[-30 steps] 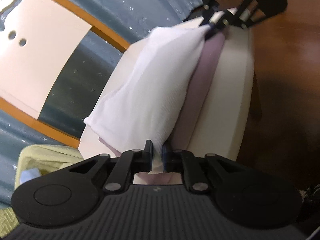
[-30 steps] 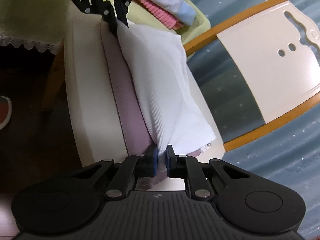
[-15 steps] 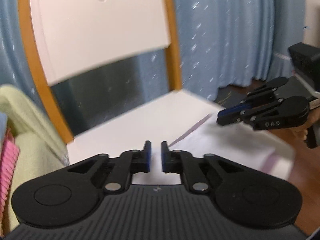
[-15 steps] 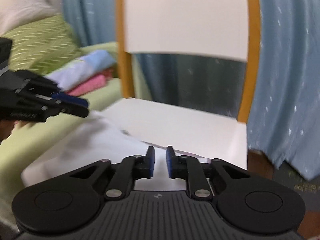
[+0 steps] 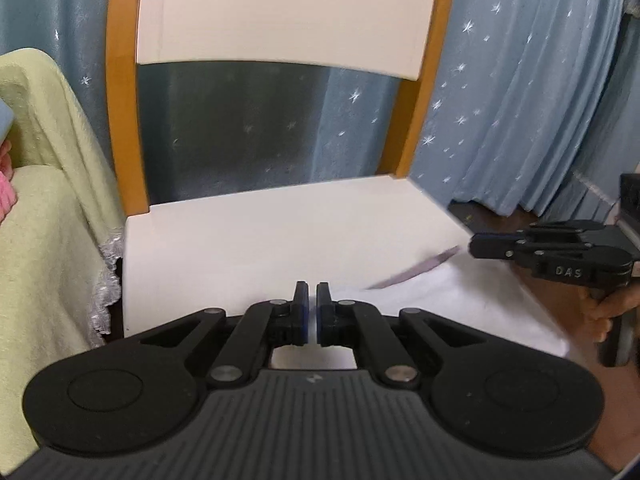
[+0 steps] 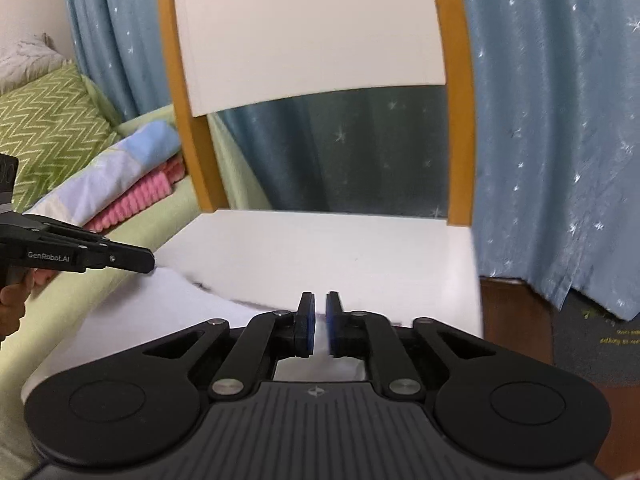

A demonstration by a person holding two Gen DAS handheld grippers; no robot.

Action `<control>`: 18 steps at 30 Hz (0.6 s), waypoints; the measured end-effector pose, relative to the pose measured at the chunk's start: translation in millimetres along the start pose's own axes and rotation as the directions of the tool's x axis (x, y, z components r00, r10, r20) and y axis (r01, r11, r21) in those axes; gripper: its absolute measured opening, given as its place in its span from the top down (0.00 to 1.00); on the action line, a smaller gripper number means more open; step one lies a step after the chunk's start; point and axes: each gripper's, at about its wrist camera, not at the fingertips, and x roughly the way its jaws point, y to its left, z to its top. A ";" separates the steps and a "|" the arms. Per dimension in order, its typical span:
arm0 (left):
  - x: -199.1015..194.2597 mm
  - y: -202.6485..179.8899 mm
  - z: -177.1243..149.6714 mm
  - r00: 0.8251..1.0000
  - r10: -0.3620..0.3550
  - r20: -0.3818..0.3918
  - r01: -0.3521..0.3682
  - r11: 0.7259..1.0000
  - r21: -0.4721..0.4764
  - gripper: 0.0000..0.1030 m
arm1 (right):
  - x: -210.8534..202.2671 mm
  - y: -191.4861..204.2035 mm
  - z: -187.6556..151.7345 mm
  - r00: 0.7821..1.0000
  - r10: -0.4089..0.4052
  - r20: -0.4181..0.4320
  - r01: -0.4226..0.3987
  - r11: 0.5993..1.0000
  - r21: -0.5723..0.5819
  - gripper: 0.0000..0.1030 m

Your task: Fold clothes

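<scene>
Two tools, left point(image 5: 312, 307) closed empty, "GenRobot.AI", right point(image 6: 320, 322) narrow, empty, "DAS"

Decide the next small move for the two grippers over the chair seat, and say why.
Probably bring both down to the white garment: it lies on the chair seat, and neither the left gripper nor the right gripper holds anything.

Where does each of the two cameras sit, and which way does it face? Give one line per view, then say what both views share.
Left wrist: sits on the left gripper, faces the chair seat and back; right gripper and a hand show at right.
Right wrist: sits on the right gripper, faces the same chair; left gripper enters from the left.
Shared: chair, white garment, blue curtain.
</scene>
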 end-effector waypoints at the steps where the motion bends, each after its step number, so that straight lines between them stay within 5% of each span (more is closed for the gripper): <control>1: 6.1 0.0 -3.6 1.000 0.013 -0.026 -0.013 1.000 0.002 0.99 | 7.4 -0.8 -1.8 1.000 -0.006 -0.028 0.006 1.000 -0.003 0.89; 6: -3.9 6.8 -10.1 1.000 0.005 0.006 -0.005 0.998 -0.058 0.99 | 15.8 -3.9 -13.1 0.997 -0.020 -0.069 0.021 1.000 0.018 0.93; 13: -63.5 32.8 -31.5 0.990 -0.069 0.122 0.104 0.946 -0.307 0.99 | -58.4 5.8 -18.0 0.993 0.029 0.111 -0.039 0.995 0.091 0.85; 18: -65.1 9.7 -55.9 0.991 -0.073 0.108 0.101 0.954 -0.283 0.99 | -79.5 31.9 -48.4 0.993 0.063 0.099 -0.072 0.993 0.091 0.85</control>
